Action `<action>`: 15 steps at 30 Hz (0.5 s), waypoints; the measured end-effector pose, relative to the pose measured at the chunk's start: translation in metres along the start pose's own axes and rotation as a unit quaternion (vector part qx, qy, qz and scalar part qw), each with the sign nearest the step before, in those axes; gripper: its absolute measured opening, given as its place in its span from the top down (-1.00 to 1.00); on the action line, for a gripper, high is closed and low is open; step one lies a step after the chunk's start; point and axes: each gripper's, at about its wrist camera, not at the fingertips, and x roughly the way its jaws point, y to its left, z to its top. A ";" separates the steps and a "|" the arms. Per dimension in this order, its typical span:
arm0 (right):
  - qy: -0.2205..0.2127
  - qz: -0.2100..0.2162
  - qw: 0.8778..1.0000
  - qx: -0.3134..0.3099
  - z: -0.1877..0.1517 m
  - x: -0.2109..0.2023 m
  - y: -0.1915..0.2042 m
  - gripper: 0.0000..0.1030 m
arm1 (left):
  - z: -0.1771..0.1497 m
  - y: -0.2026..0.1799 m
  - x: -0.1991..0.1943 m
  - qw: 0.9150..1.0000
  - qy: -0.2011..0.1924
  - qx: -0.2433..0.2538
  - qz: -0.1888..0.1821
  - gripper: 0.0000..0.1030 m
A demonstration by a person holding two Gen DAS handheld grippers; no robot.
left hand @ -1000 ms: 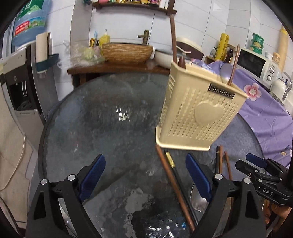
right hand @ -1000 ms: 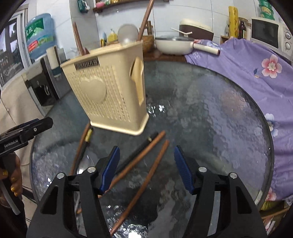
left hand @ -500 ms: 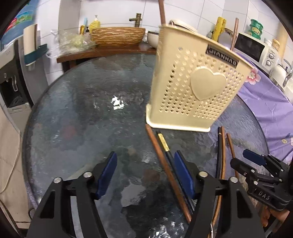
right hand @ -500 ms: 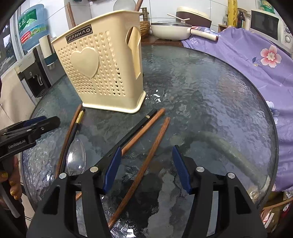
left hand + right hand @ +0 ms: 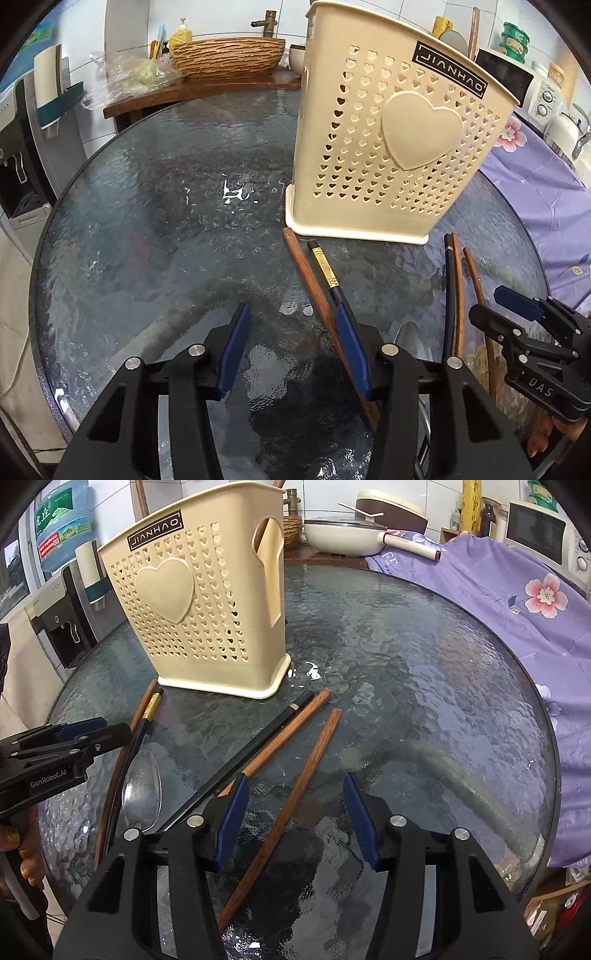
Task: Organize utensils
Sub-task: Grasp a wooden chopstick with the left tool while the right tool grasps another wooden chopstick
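Note:
A cream perforated utensil holder (image 5: 399,147) (image 5: 199,620) stands on the round glass table (image 5: 147,221), with a spoon and chopsticks sticking out of its top. Loose utensils lie in front of it: a brown chopstick (image 5: 306,273), a black chopstick with a gold band (image 5: 325,266), a spoon (image 5: 142,786), and a black (image 5: 258,746) and a brown chopstick (image 5: 288,734). My left gripper (image 5: 293,347) (image 5: 110,731) hovers low, its jaws closing, and the brown chopstick runs along the inside of its right pad. My right gripper (image 5: 295,805) (image 5: 495,310) is closing astride another brown chopstick (image 5: 314,753), pads not touching it.
A purple flowered cloth (image 5: 498,602) covers the table's right side. Behind the table are a white pan (image 5: 343,535), a woven basket (image 5: 229,55), a microwave (image 5: 535,535) and a water dispenser (image 5: 55,620). A hand (image 5: 22,856) holds the left gripper.
My left gripper has come down closer to the table and the holder, and its jaws have narrowed a lot. The right gripper's jaws have narrowed slightly over the same chopstick.

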 end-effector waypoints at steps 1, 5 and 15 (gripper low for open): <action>0.001 0.000 1.000 -0.001 0.000 0.001 0.001 -0.03 | 0.000 0.000 0.000 1.000 0.001 -0.002 -0.005 0.08; 0.003 0.001 1.000 -0.002 -0.001 0.002 0.002 -0.03 | -0.002 -0.006 0.001 1.000 -0.003 0.010 0.012 0.14; 0.006 -0.010 1.000 -0.007 0.000 0.005 -0.001 -0.02 | 0.001 -0.001 0.001 1.000 0.001 0.016 0.025 0.18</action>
